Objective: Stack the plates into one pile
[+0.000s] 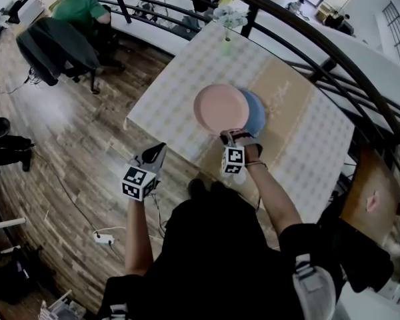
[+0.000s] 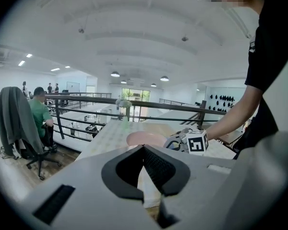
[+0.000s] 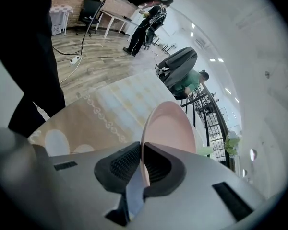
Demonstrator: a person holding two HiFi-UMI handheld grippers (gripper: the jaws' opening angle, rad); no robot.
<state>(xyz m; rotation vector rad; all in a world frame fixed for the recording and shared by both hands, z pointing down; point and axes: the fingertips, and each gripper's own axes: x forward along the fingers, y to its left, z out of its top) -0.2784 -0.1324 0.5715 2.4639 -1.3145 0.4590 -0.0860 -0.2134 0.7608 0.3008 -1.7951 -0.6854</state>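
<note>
Right gripper point(image 1: 231, 137) is pinching the pink plate point(image 1: 220, 109) by its rim over the blue plate point(image 1: 259, 114), left gripper point(image 1: 159, 151) just hangs, jaws pressed together, beside the table point(image 1: 180, 72).

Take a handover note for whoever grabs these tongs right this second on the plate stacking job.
Left tongs: shut, empty, held beside the table's near edge.
Right tongs: shut on the rim of the pink plate.
Things: in the head view the pink plate overlaps the left part of the blue plate, which lies on the table. Whether the two plates touch can't be told.
Done: the pink plate is gripped and is at the blue one.
Left: centre it over the blue plate, set it down, let go.
</note>
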